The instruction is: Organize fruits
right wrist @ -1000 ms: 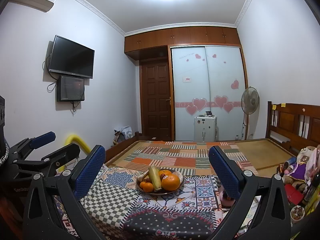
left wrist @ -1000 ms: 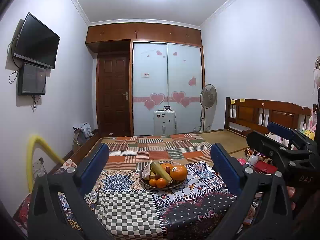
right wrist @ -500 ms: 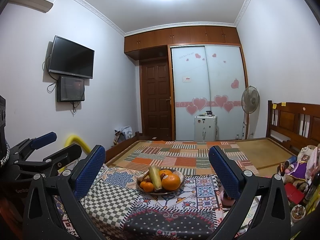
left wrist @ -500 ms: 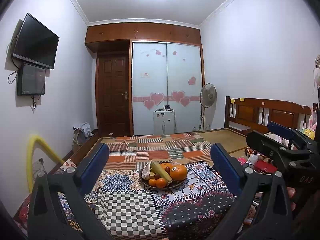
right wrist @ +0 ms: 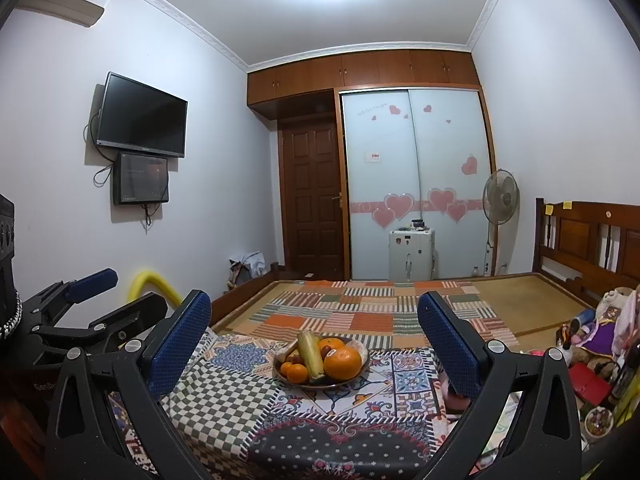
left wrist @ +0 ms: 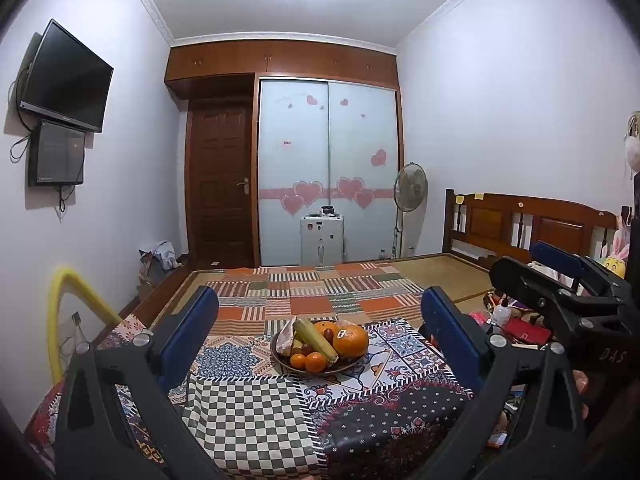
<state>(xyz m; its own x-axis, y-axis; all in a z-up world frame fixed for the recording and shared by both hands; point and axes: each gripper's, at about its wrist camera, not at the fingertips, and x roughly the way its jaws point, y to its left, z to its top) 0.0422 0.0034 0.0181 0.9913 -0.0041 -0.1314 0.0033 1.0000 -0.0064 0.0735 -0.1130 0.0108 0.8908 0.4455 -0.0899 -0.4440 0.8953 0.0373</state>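
Observation:
A brown fruit bowl (left wrist: pixel 352 363) sits on a patchwork-cloth table (left wrist: pixel 248 400). It holds a large orange (left wrist: pixel 350 340), a corn cob (left wrist: pixel 316 337), small tangerines (left wrist: pixel 309 361) and dark red fruits. My left gripper (left wrist: pixel 320 332) is open and empty, held back from the bowl. My right gripper (right wrist: pixel 314 332) is open and empty, also short of the bowl (right wrist: pixel 352 378), with the large orange (right wrist: pixel 342 362) and corn cob (right wrist: pixel 311 354) between its fingers in view. Each gripper shows at the edge of the other's view.
A bed with a patchwork mat (left wrist: pixel 320 292) lies beyond the table. A wooden headboard (left wrist: pixel 532 226), toys and clutter (right wrist: pixel 592 344) are at the right. A yellow tube (left wrist: pixel 66 300) is at the left. A fan (left wrist: pixel 410 188), suitcase (left wrist: pixel 322 240) and wardrobe stand at the back.

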